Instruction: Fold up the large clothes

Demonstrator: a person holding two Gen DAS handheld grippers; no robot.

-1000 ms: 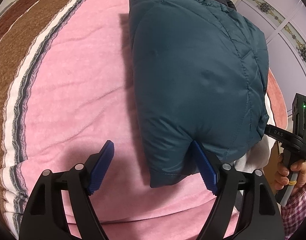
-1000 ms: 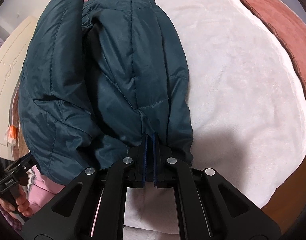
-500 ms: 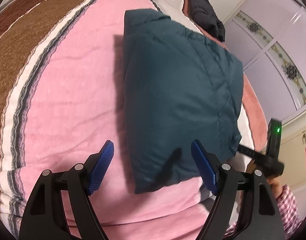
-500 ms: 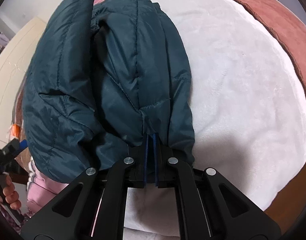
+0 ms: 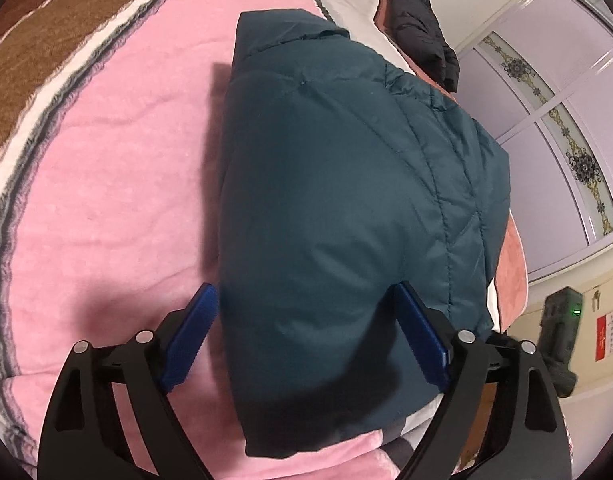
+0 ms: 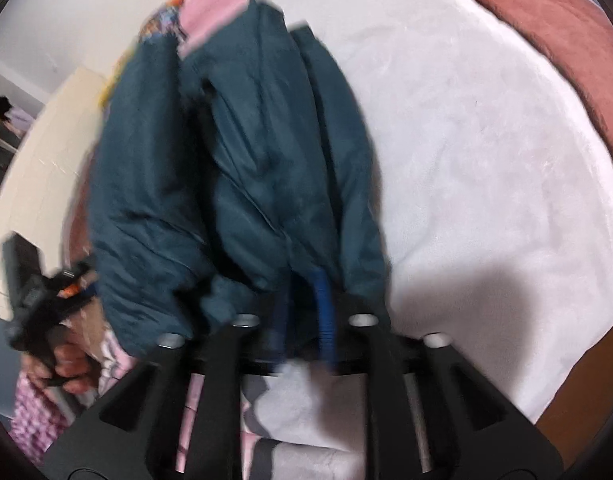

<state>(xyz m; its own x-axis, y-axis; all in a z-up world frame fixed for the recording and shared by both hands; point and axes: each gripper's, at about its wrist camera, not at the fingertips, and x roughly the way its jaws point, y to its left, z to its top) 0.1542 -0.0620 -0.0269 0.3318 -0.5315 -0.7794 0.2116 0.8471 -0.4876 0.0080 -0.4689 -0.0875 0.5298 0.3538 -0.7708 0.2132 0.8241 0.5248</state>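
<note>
**Operator:** Left wrist view check. Where is the jacket (image 5: pixel 346 220) lying?

**Technician:** It is lying folded into a thick bundle on the bed, resting on the pink blanket (image 5: pixel 126 160). Its near edge is sitting between the fingers of the left gripper (image 5: pixel 306 336). Those jaws are standing wide apart and are gripping nothing; the blue pads (image 5: pixel 190 336) are flanking the bundle's corner.

**Operator:** And the right gripper (image 6: pixel 302 308)?

**Technician:** The right wrist view is blurring heavily. The jaws are standing a little apart, with jacket fabric lying at the pads. I cannot tell whether they are pinching it or letting it go. On this side the jacket is resting against the white blanket (image 6: pixel 486 160).

**Operator:** What is lying beyond the jacket?

**Technician:** A black garment (image 5: pixel 422 24) is lying past the jacket's far end, well apart from it. The wardrobe doors (image 5: pixel 546 100) are standing to the jacket's right.

**Operator:** What could go wrong from here?

**Technician:** In my judgement, three faults:
1. The padded layers are holding air, so the bundle is likely to spring open if the right side is freed while nothing is pressing it down.
2. The slick shell fabric may slide out of a shallow pinch.
3. If the left jaws close over the full thickness, they may catch only the top layer and drag the fold askew.
</note>
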